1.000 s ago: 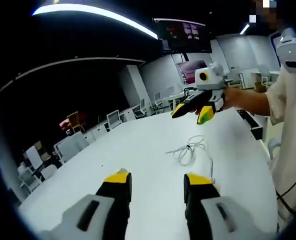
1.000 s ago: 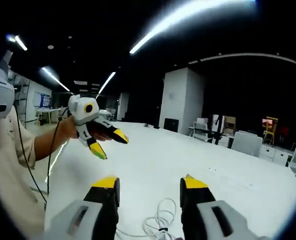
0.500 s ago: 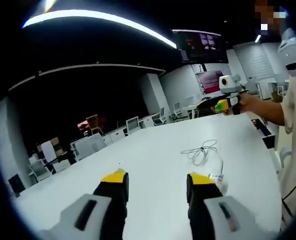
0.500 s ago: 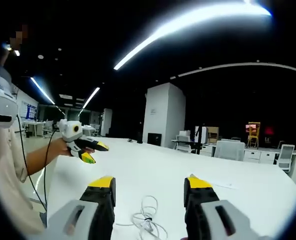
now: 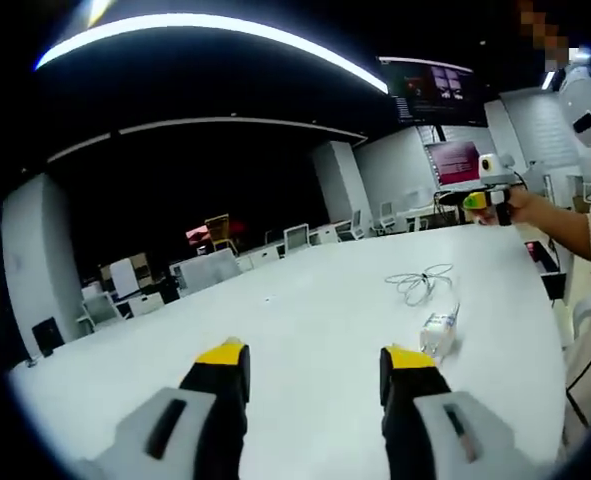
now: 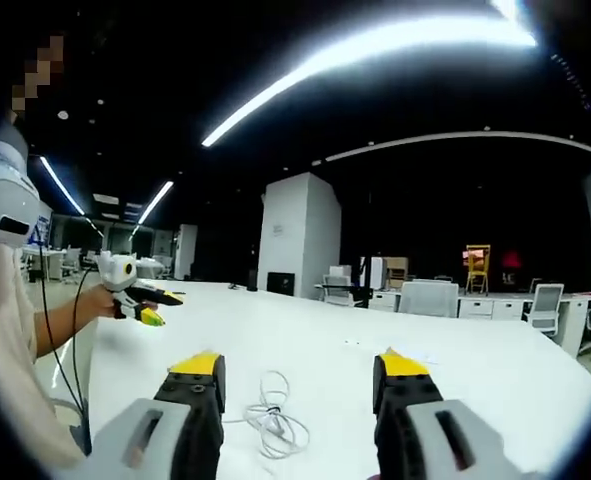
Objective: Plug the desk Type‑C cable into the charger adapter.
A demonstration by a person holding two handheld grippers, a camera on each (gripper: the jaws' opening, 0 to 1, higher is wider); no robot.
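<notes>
Both claws, left (image 5: pixel 310 362) and right (image 6: pixel 298 368), stand apart and empty above the desk (image 5: pixel 315 310); the adapter (image 5: pixel 438 332) lies just beside the coiled cable (image 5: pixel 422 283), ready for your pickup.

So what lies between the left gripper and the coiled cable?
In the left gripper view, the charger adapter lies on the white table between the left gripper and the coiled cable.
</notes>
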